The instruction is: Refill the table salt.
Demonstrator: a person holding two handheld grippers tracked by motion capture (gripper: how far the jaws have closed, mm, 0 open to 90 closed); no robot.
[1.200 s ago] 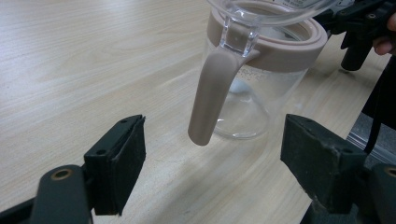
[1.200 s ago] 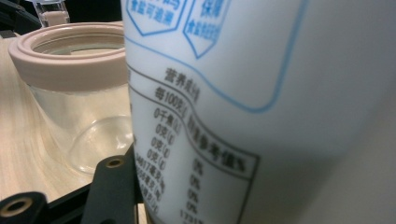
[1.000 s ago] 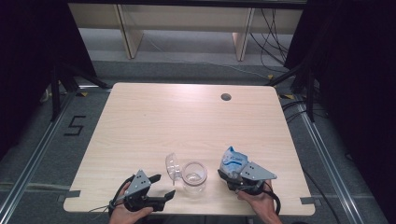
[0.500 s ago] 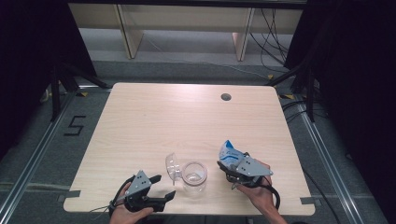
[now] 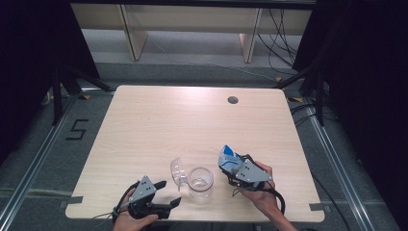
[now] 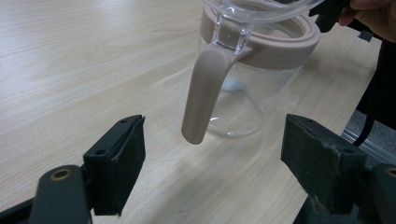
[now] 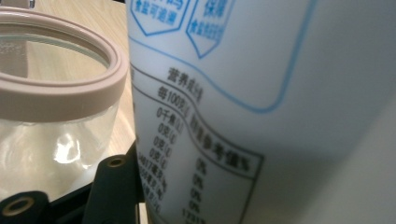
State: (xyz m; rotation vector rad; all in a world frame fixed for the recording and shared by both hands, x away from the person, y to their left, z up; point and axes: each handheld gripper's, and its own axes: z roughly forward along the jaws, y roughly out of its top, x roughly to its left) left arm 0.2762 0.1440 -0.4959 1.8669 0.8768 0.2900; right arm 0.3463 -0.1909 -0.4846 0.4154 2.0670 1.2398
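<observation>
A clear glass jar (image 5: 200,182) with a beige rim stands near the table's front edge, its hinged lid (image 5: 178,171) swung open to the left. My left gripper (image 5: 169,192) rests open just left of it. In the left gripper view the jar (image 6: 243,93) and its beige latch (image 6: 203,93) stand beyond the wide-apart pads (image 6: 123,158), untouched. My right gripper (image 5: 234,172) is shut on a white and blue printed pouch (image 5: 228,158), held tilted just right of the jar. In the right gripper view the pouch (image 7: 261,93) looms beside the jar's rim (image 7: 60,79).
The light wooden table (image 5: 192,125) has a round cable hole (image 5: 233,100) at the back right. Dark stands and cables lie on the floor to the right. A shelf unit stands behind the table.
My right gripper has shifted slightly left with the pouch, closer to the jar. The left gripper and the jar have not moved.
</observation>
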